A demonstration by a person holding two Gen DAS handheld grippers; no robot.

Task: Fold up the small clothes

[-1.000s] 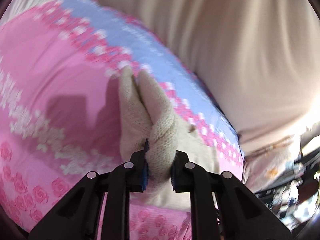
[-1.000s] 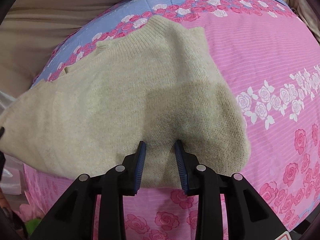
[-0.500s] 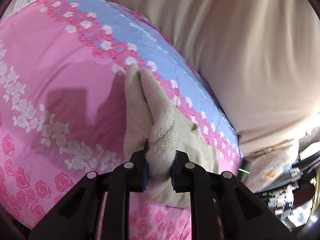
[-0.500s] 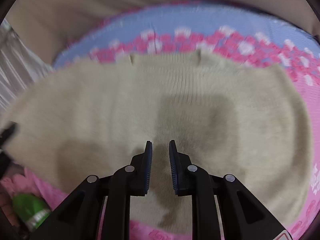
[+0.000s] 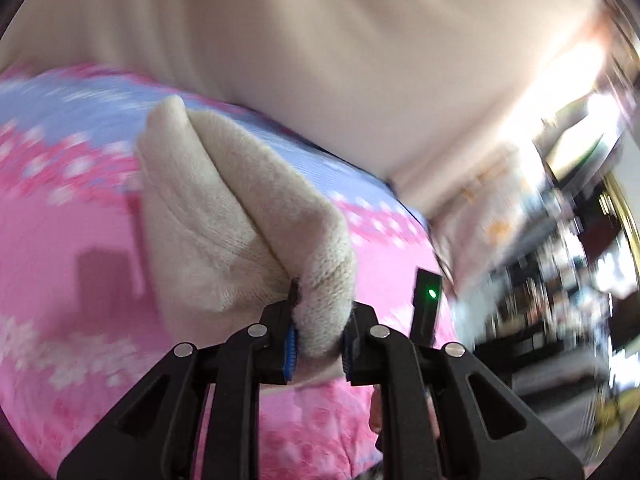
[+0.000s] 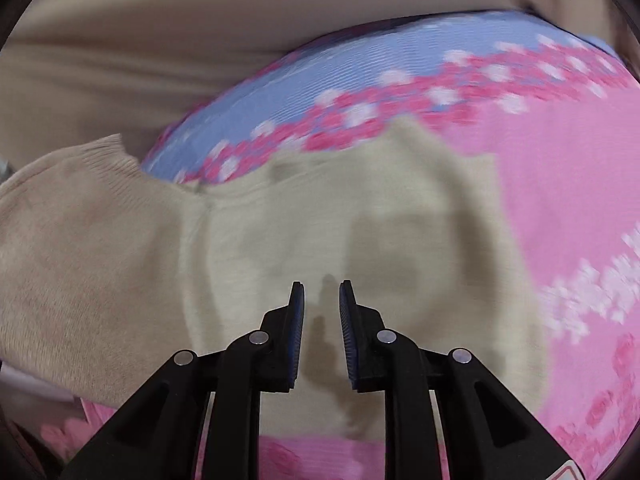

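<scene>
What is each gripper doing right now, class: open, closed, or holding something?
Left gripper: closed on a bunched fold of the cream sweater.
Right gripper: jaws slightly apart, holding nothing, above the sweater.

- Pink bedsheet (image 5: 60,232) with a rose print covers the surface; a blue band (image 6: 304,80) edged with white and pink flowers runs along its far side.
- Beige fabric (image 5: 320,48) with soft folds rises behind the sheet in both views.
- Small black device (image 5: 426,304) with a lit green dot stands near the sheet's right edge, left wrist view.
- Cluttered, blurred background (image 5: 560,280) at far right; contents not identifiable.
</scene>
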